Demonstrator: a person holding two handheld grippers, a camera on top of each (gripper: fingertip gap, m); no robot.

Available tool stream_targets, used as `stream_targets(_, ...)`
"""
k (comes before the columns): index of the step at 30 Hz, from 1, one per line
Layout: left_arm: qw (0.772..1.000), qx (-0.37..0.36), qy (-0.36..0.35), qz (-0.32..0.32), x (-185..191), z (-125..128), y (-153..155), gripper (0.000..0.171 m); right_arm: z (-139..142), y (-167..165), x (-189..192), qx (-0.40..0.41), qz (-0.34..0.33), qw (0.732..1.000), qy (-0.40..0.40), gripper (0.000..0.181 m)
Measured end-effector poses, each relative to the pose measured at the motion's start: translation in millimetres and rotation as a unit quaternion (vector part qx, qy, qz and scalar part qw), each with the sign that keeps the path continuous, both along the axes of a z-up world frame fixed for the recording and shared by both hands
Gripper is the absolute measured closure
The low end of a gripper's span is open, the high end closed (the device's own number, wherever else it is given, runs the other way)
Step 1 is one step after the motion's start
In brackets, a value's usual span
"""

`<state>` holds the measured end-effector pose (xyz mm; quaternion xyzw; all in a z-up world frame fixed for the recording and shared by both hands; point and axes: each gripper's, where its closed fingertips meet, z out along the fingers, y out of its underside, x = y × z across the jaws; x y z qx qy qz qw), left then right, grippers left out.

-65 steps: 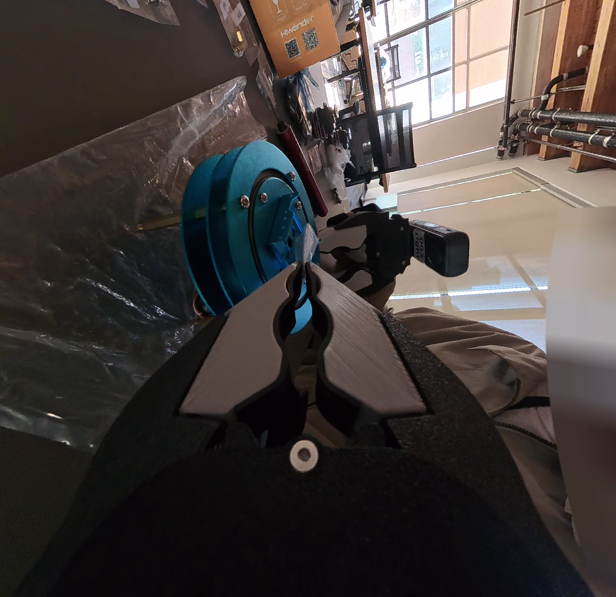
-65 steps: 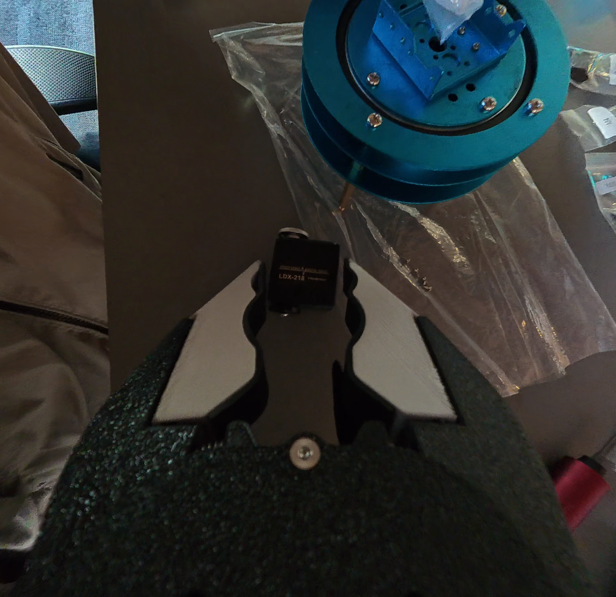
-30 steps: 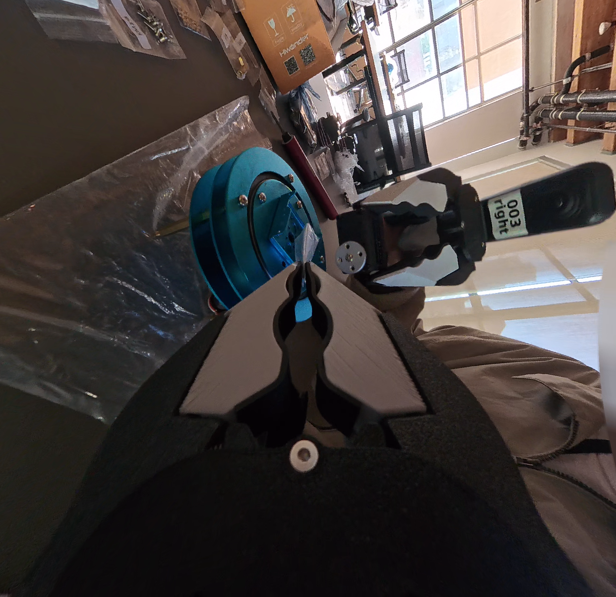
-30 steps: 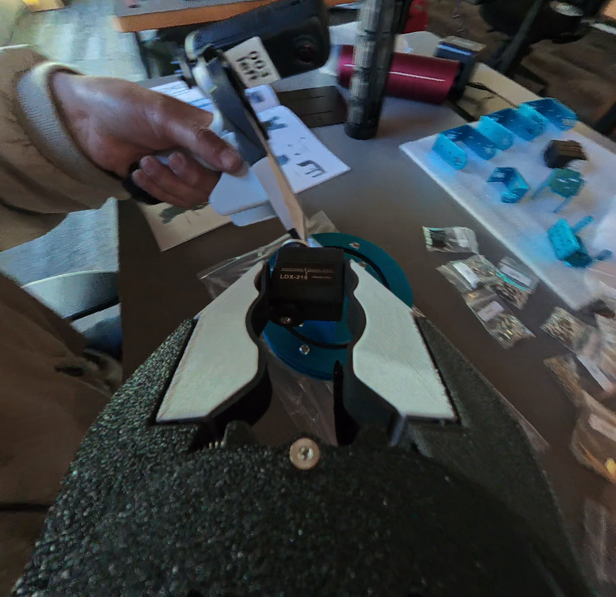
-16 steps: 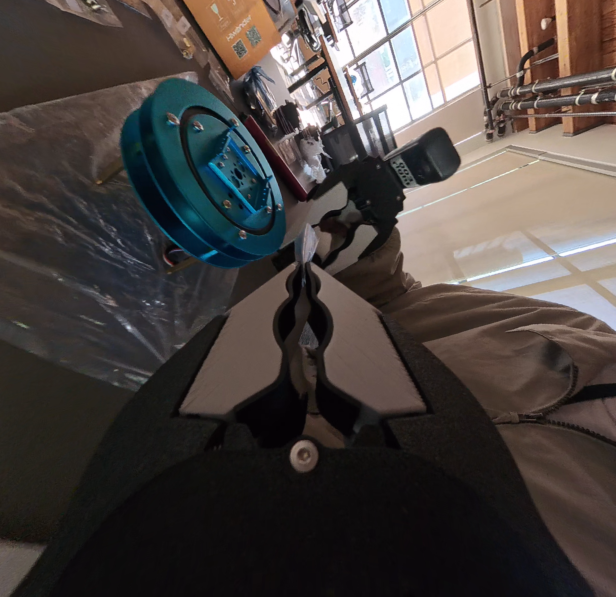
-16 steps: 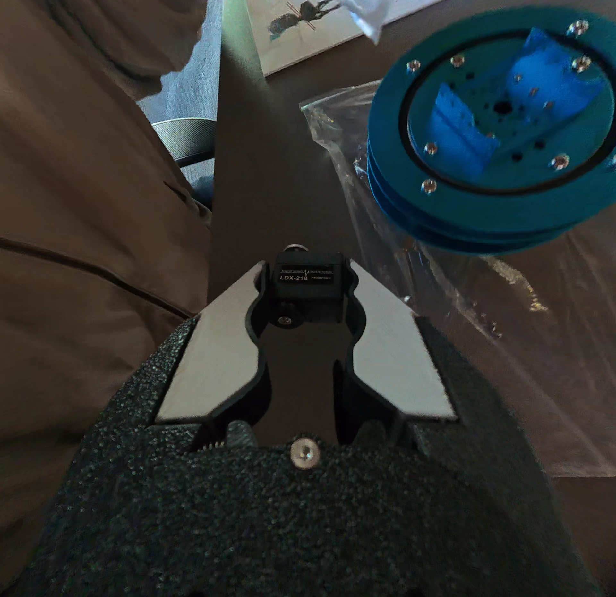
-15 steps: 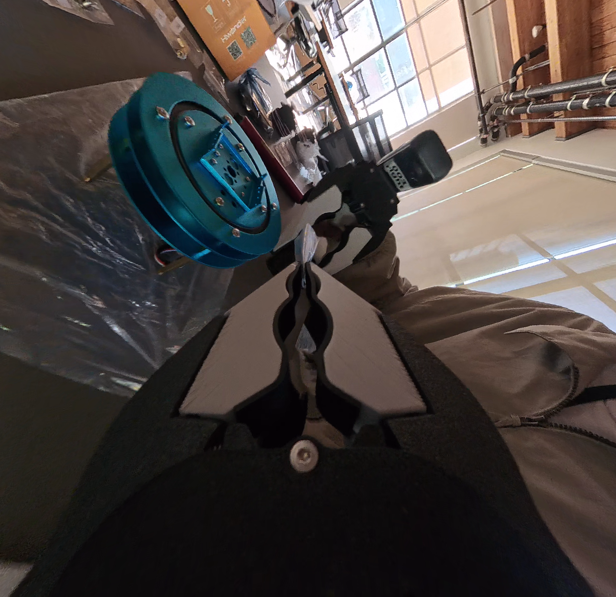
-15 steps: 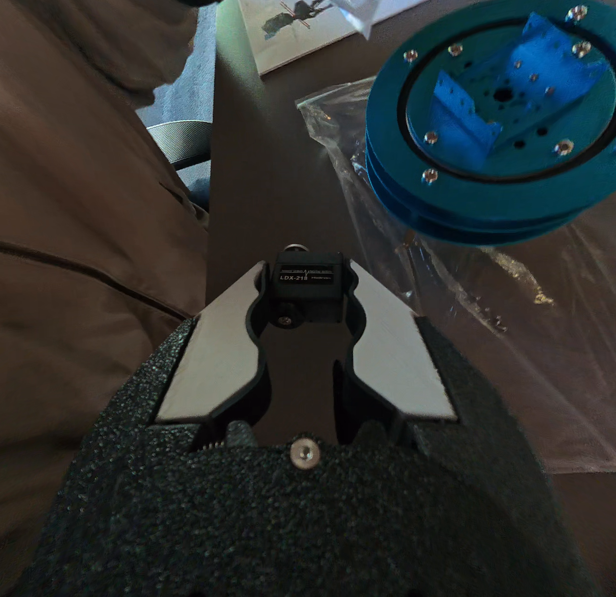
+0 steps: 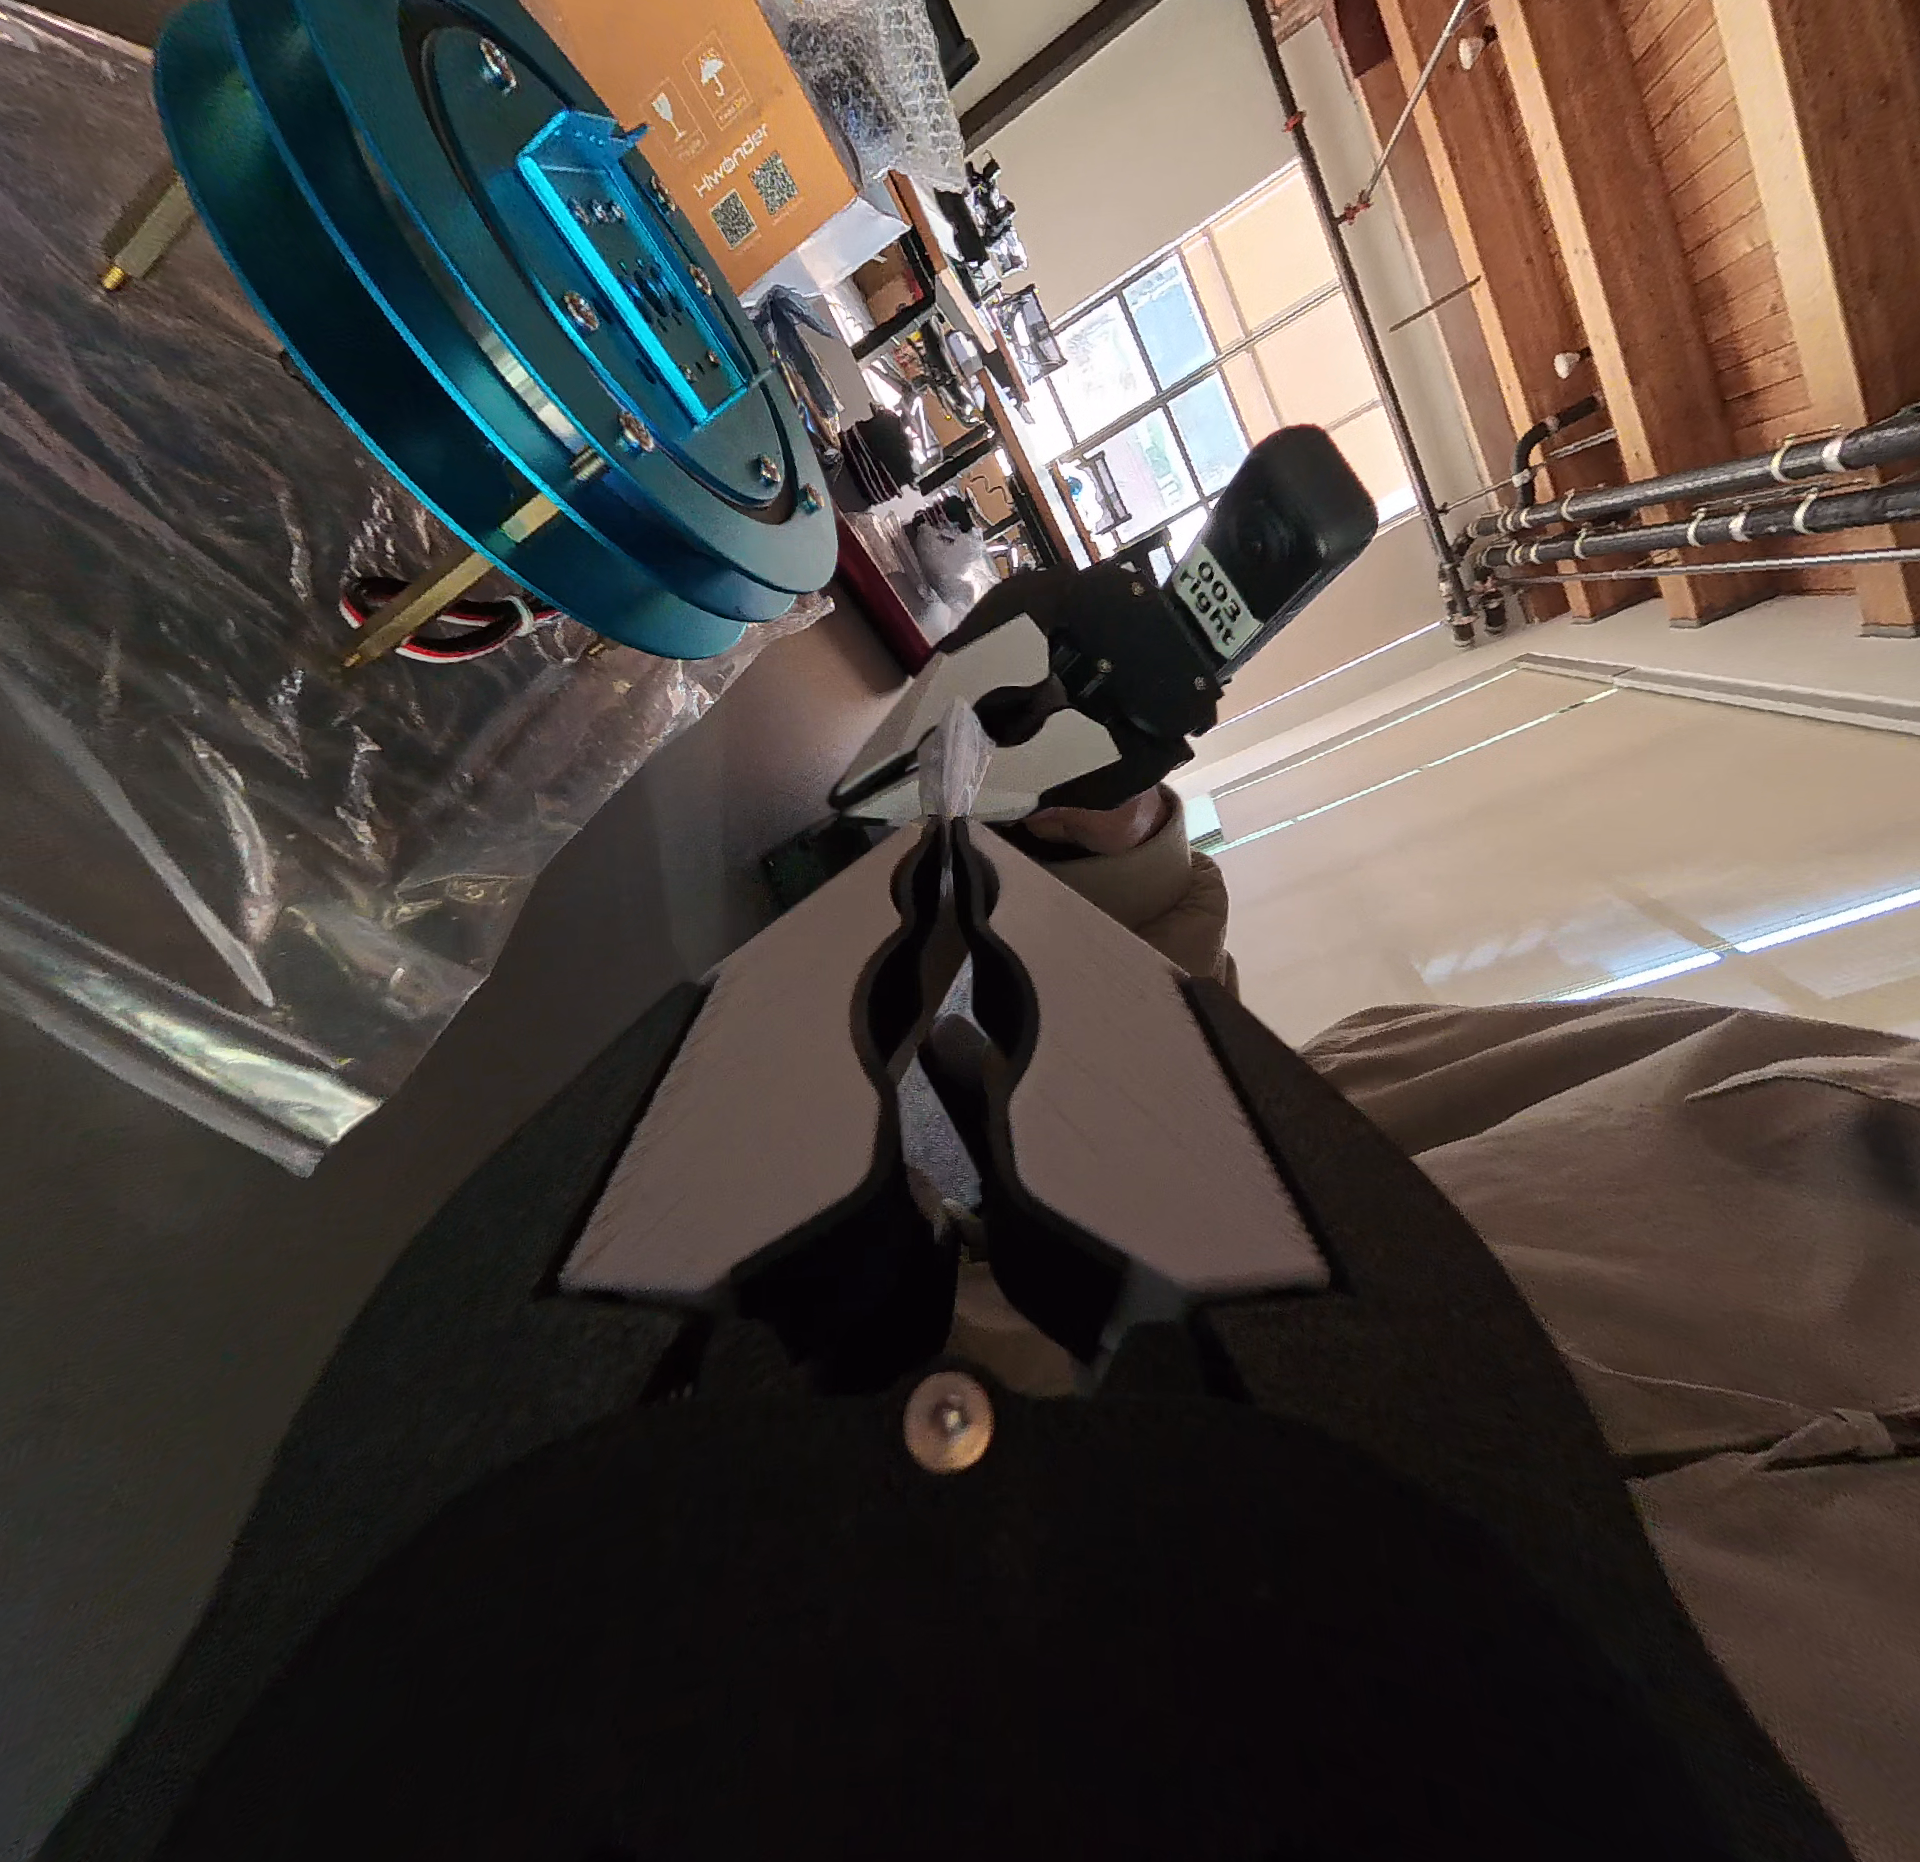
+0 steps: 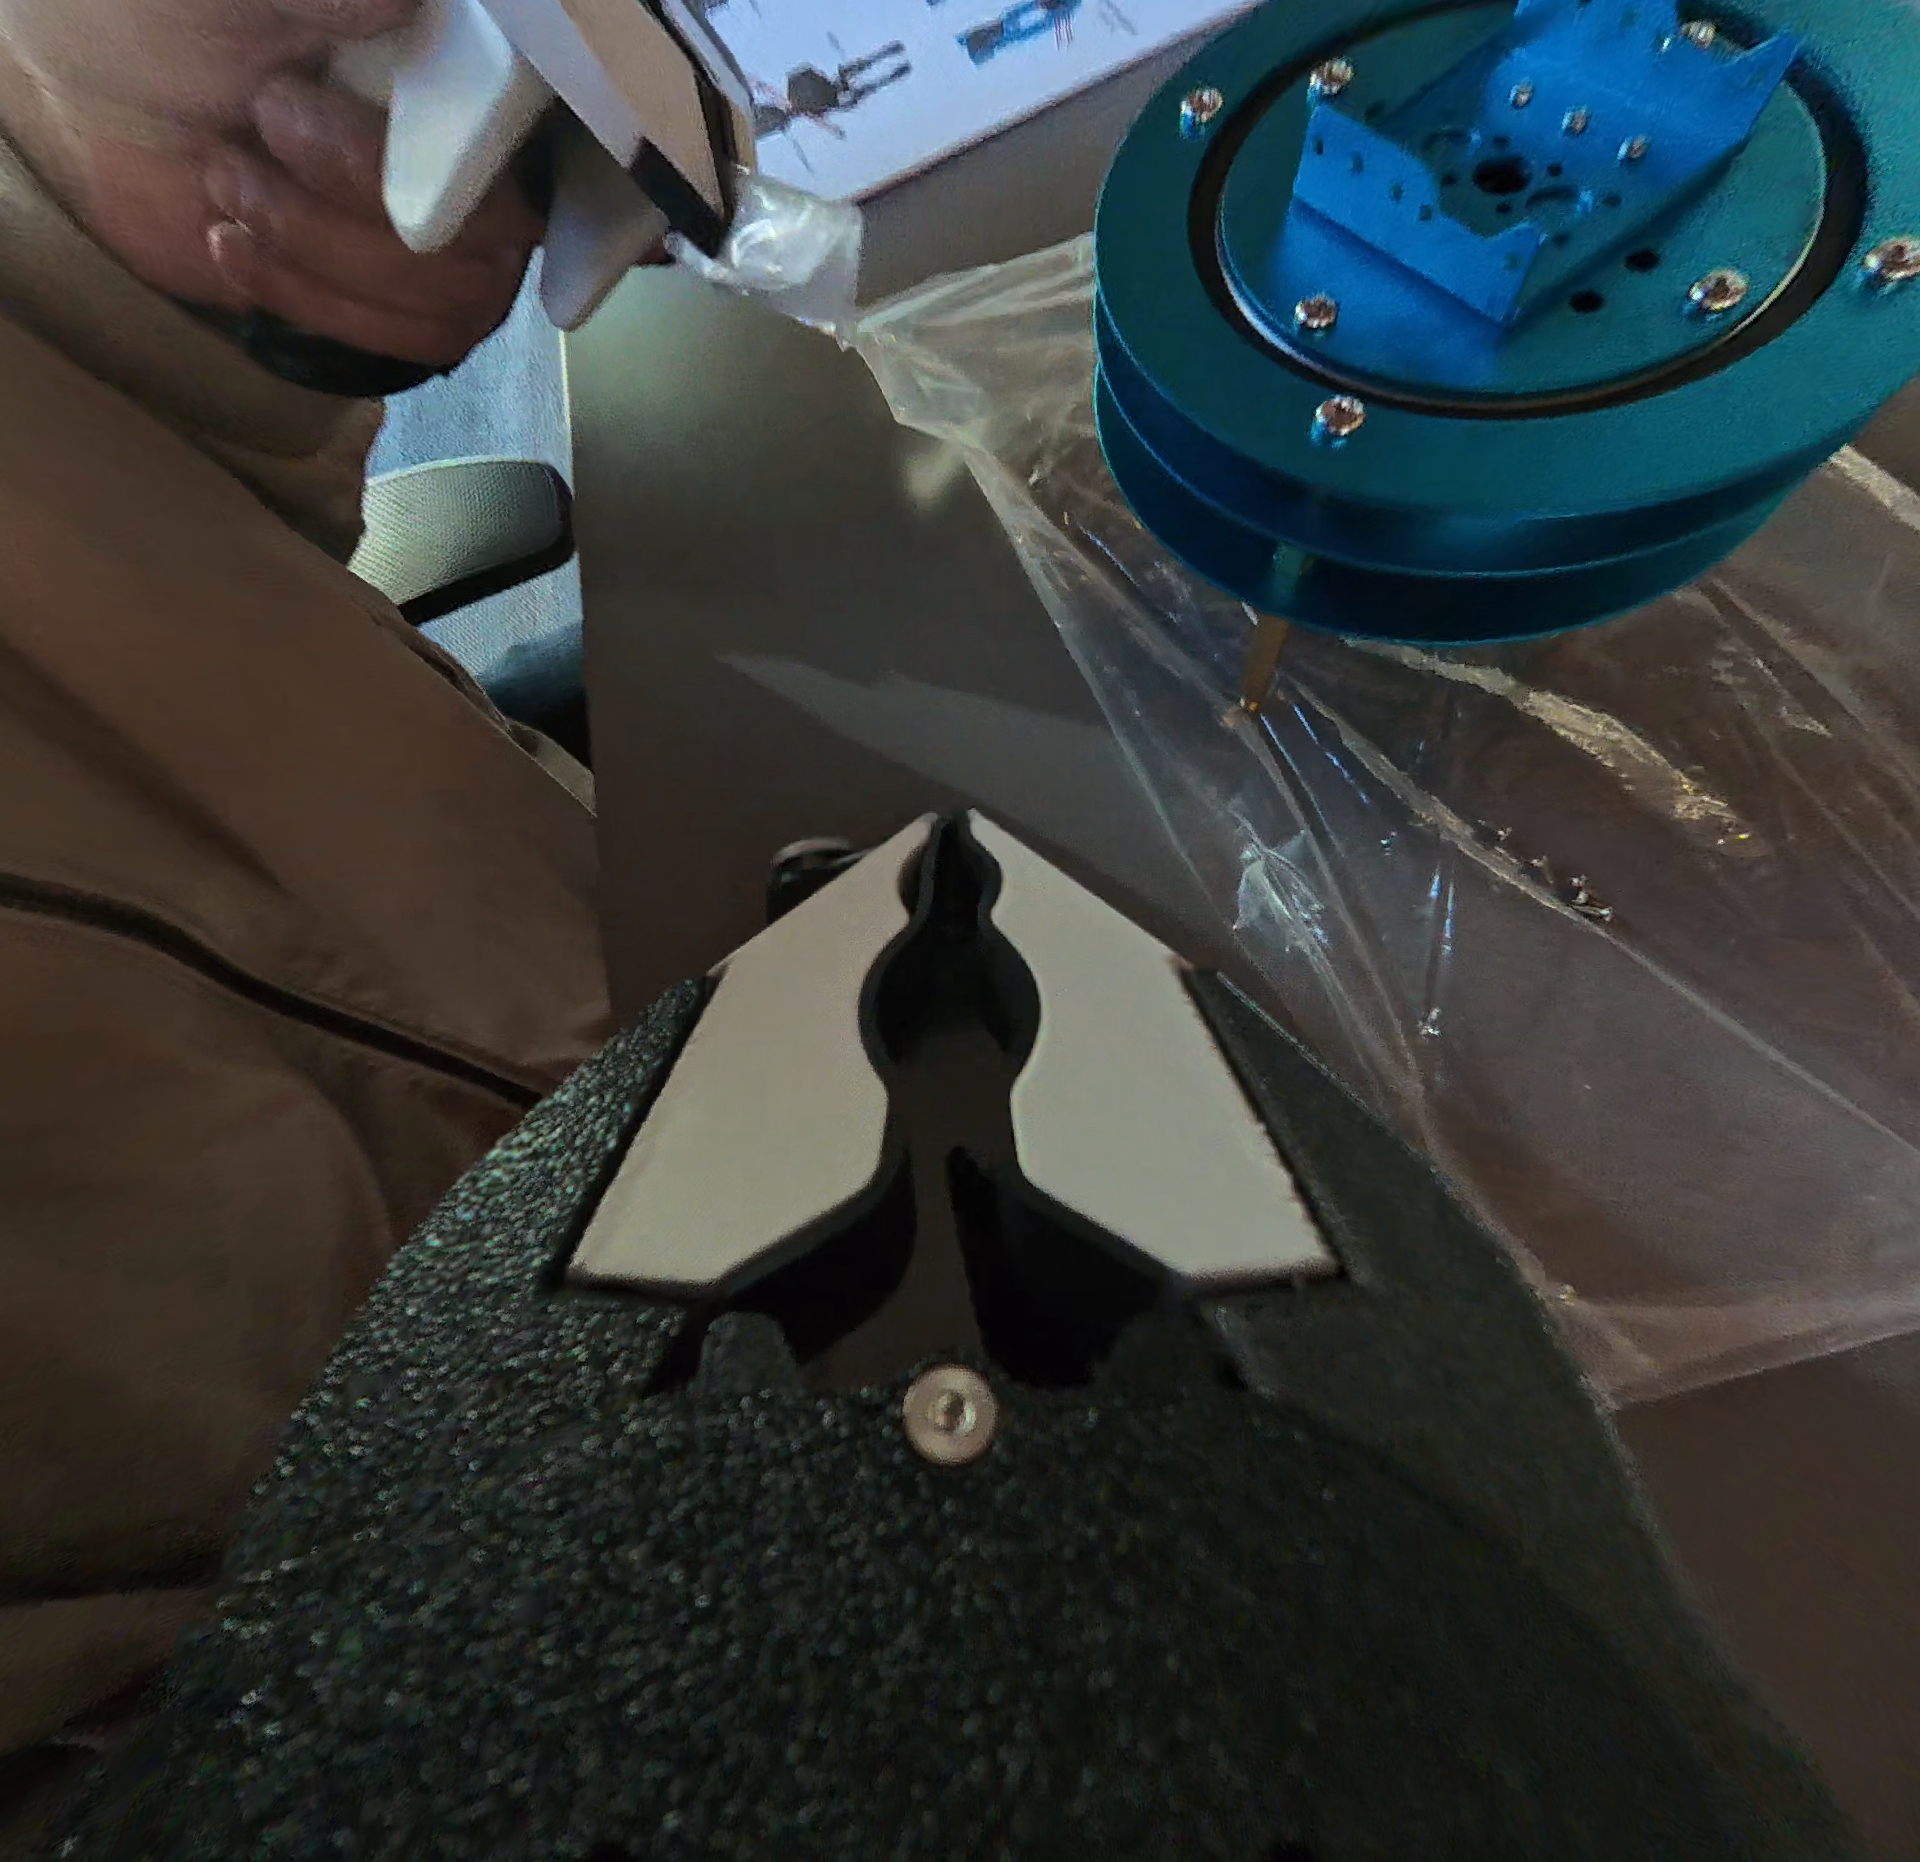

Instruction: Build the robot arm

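My left gripper (image 9: 951,838) is shut on a small clear plastic bag (image 9: 958,768) that sticks out past its tips. It is off the table edge, to the right of a blue round turntable base (image 9: 488,337) with a blue bracket on top. My right gripper (image 10: 951,825) has its jaws closed together over the dark table. A small black part (image 10: 805,862) peeks out behind its left fingertip. The base (image 10: 1164,254) stands ahead and to the right. The left gripper (image 10: 727,223) and its bag (image 10: 795,243) show at the upper left. The right gripper (image 9: 873,786) also shows in the left wrist view.
The base stands on brass legs on a crumpled clear plastic sheet (image 10: 1507,981), with red, white and black wires (image 9: 436,617) under it. A printed paper sheet (image 10: 935,36) lies beyond. An orange cardboard box (image 9: 707,98) stands behind the base. A person's tan jacket (image 10: 208,877) is at the table edge.
My right gripper's jaws have closed and the black servo is no longer between them. My left gripper has drawn back from the blue base with the plastic bag.
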<state>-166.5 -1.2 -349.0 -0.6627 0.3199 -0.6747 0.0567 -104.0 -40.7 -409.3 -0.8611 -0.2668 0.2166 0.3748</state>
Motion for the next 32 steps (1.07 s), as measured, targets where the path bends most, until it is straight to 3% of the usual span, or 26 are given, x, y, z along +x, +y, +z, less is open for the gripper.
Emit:
stream_targets(7,0.999,0.040,-0.001,0.002,-11.7,6.7,-3.2,0.171,-9.2,-0.7,18.2,-0.020,-0.070,0.996,-0.050,0.170)
stream_targets(11,0.999,0.032,-0.005,0.008,-20.2,4.0,-4.6,0.171,-9.3,-9.5,27.1,-0.021,-0.146,0.984,-0.096,0.152)
stream_targets(17,1.000,0.018,-0.003,0.008,-28.1,-3.7,-2.3,0.171,-9.0,-31.1,9.7,-0.002,-0.157,0.983,-0.099,0.148)
stream_targets(27,0.999,0.033,-0.005,0.013,-32.5,-1.5,-0.6,0.171,12.3,-24.7,-12.9,0.065,-0.154,0.986,-0.025,0.148)
stream_targets(32,0.999,0.034,-0.007,0.004,-31.7,-2.4,-6.0,0.171,7.1,-26.1,-21.9,0.063,-0.161,0.985,-0.020,0.148)
